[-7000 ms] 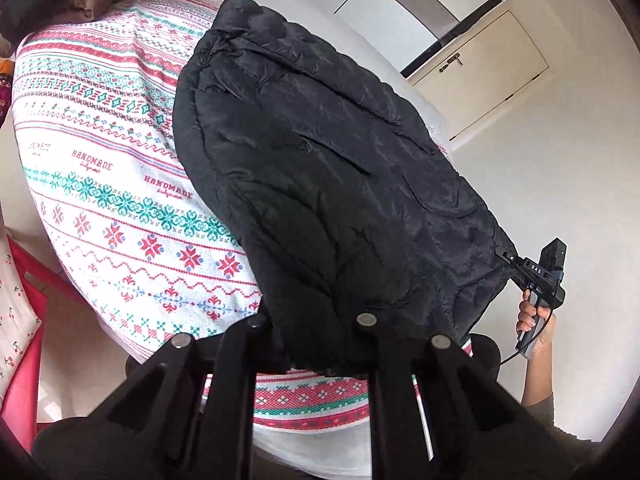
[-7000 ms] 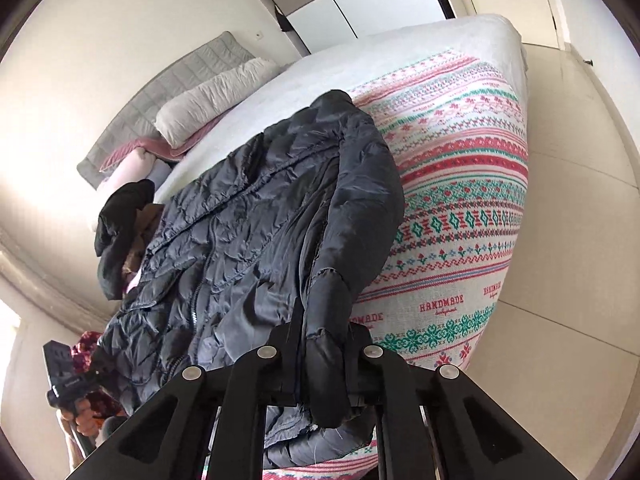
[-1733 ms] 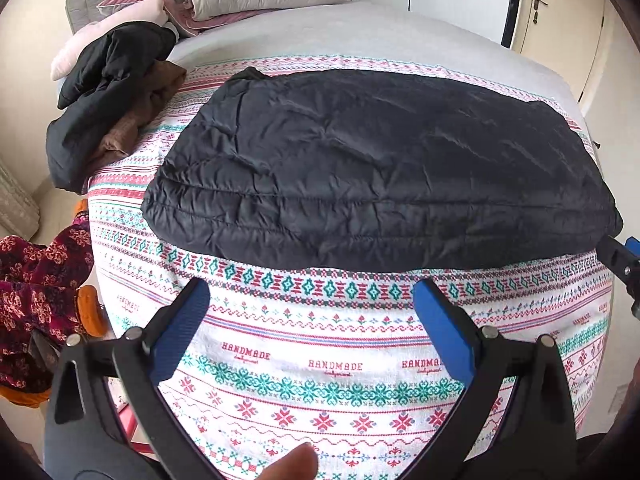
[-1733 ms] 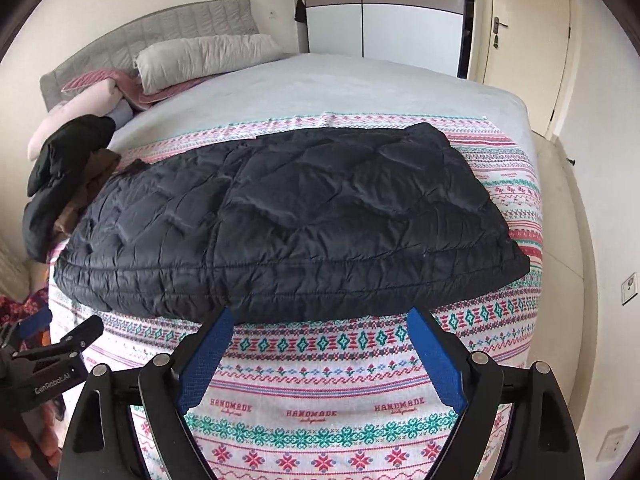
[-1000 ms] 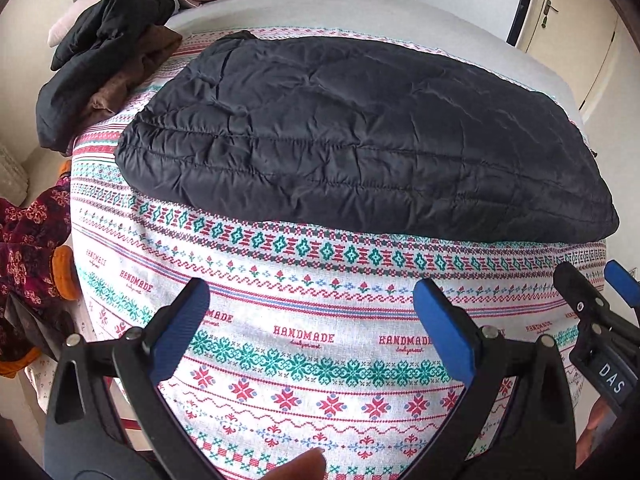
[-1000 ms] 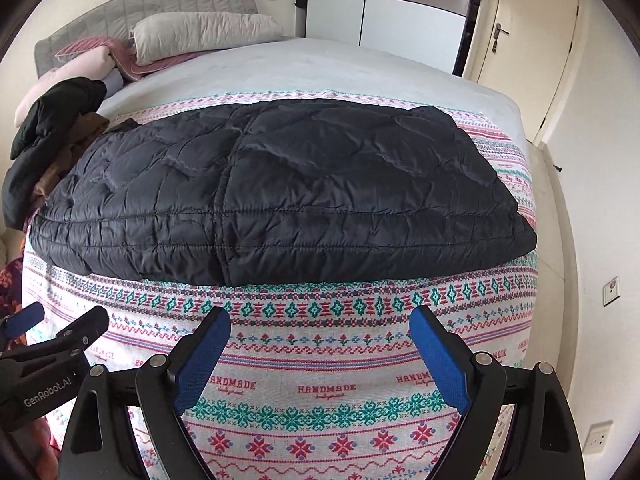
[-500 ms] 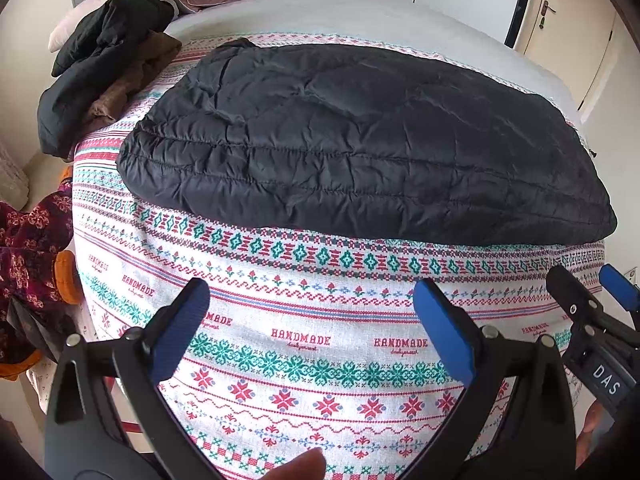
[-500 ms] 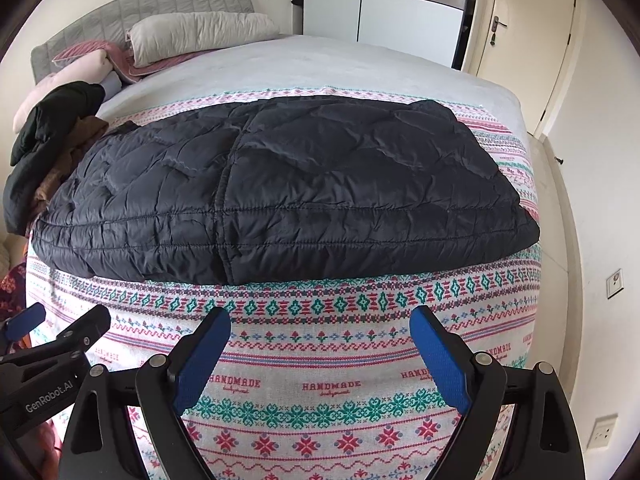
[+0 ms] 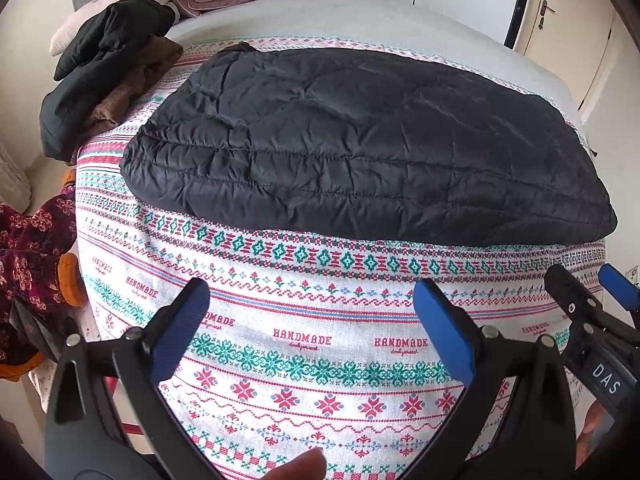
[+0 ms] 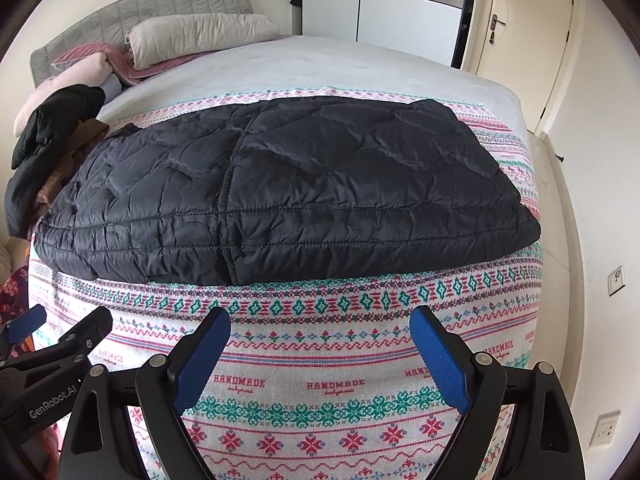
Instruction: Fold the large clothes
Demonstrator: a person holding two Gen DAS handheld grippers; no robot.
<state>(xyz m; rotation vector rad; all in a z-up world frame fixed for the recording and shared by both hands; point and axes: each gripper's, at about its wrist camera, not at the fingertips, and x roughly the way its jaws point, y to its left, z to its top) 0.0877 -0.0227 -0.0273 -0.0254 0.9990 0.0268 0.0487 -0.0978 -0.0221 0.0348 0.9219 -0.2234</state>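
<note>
A black puffy jacket (image 9: 360,148) is seen folded into a wide flat shape in the middle of the frame. It is laid on a blanket (image 9: 304,344) with red and green patterns, which is spread over the bed (image 10: 320,64). The left tool (image 9: 312,316) is held wide open at the bottom of the frame, and nothing is held in it. The right tool (image 10: 320,344) is held wide open too, with nothing between its blue pads (image 10: 436,356). Both tools are kept apart from the jacket, just in front of its near edge. A pile of dark clothes (image 9: 100,80) is seen at the upper left. Pillows (image 10: 200,36) are stacked by the headboard (image 10: 140,8).
</note>
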